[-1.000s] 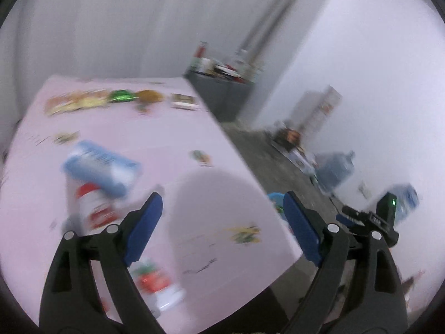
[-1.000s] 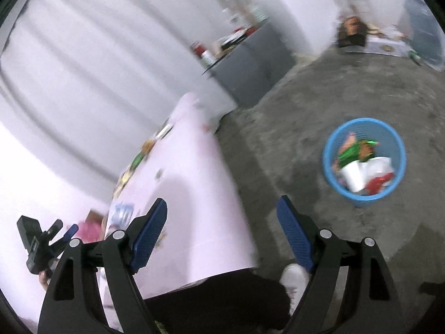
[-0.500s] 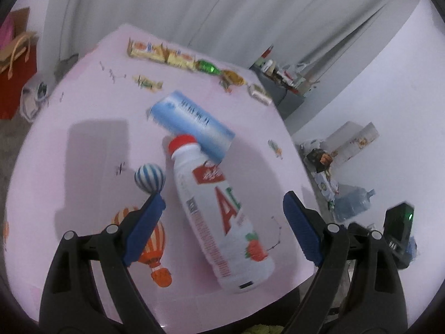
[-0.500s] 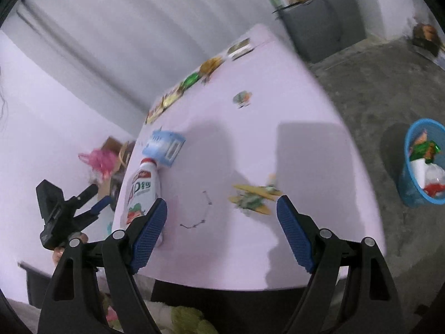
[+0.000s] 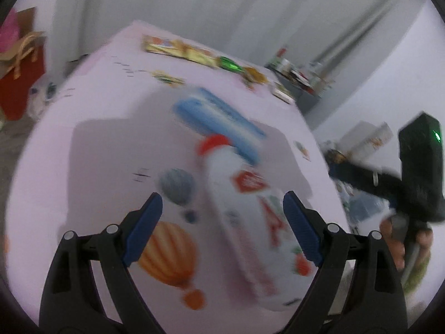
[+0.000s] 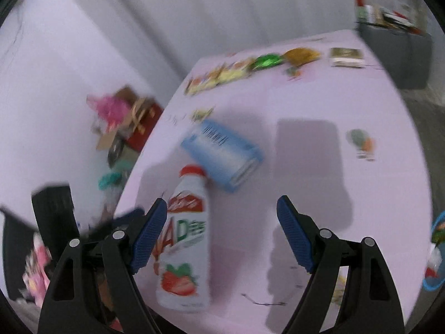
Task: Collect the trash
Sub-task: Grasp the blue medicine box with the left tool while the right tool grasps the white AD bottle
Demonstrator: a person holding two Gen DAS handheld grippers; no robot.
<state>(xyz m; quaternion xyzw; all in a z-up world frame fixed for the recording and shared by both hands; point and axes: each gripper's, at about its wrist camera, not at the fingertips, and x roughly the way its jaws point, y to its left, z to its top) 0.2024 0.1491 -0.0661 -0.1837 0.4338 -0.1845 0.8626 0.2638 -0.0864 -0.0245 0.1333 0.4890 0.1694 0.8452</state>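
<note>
A white drink bottle [image 5: 247, 222] lying on the pink worktop [image 5: 97, 144] is framed by the left gripper [image 5: 222, 217], fingers apart, evidently for pickup; the right gripper [image 6: 222, 231] is likewise held spread.

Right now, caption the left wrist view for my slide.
Open left gripper over red-capped milk bottle beside blue carton on pink tablecloth.

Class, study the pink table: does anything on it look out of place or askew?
Yes. A white bottle with a red cap lies on its side, its cap against a blue carton that is also toppled and skewed. Wrappers line the far edge. No spill shows.
</note>
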